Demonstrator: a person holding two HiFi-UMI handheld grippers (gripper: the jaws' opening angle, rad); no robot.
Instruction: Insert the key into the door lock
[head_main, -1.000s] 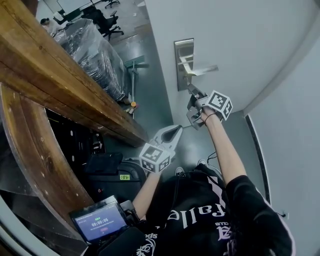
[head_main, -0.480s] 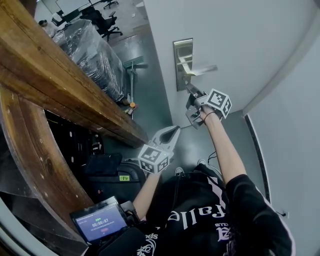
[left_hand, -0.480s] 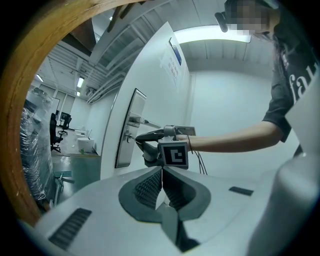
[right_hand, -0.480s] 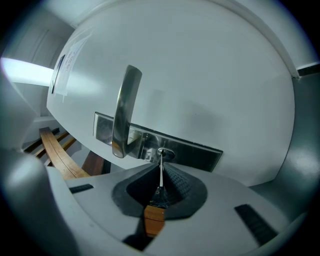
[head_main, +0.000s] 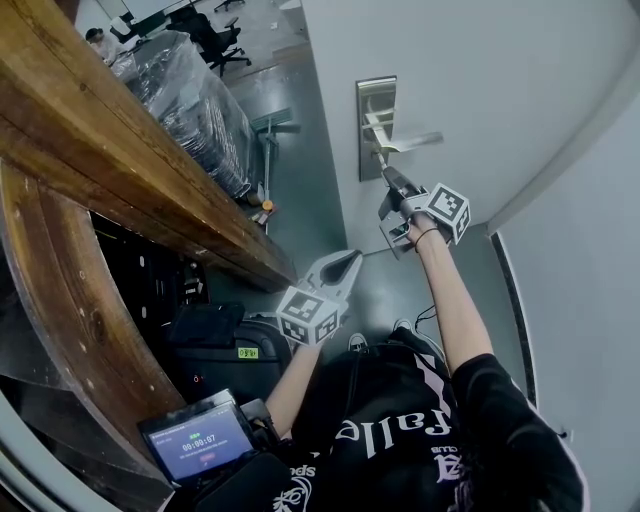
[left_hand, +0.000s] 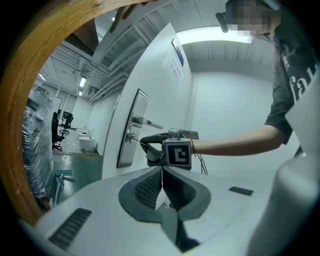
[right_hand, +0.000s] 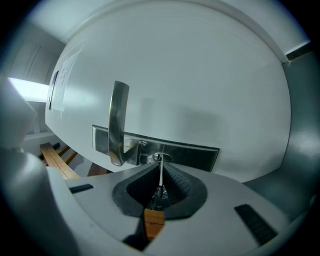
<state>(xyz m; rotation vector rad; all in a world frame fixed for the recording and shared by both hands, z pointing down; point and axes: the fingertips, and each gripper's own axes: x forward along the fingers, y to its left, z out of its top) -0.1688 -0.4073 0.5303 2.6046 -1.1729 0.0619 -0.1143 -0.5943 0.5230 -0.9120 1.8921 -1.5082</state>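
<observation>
A white door carries a steel lock plate (head_main: 376, 125) with a lever handle (head_main: 405, 143). My right gripper (head_main: 388, 183) is held up against the plate just below the handle, shut on a small key (right_hand: 160, 192). The key's thin blade points at the round keyhole (right_hand: 159, 158) and its tip meets it; how deep it sits is hidden. A brown wooden tag (right_hand: 153, 222) hangs behind the key. The left gripper view shows the right gripper (left_hand: 150, 145) at the lock plate (left_hand: 131, 131). My left gripper (head_main: 345, 266) hangs lower, away from the door, shut and holding nothing.
A heavy wooden beam (head_main: 120, 150) runs along the left. Beyond it are a plastic-wrapped pallet (head_main: 195, 105) and office chairs (head_main: 215, 40). A white wall (head_main: 590, 260) meets the door frame on the right. A timer screen (head_main: 200, 440) sits at the person's waist.
The right gripper with the key stays at the lock plate, edged slightly closer under the handle. The left gripper has not moved. The head view shifted a little.
</observation>
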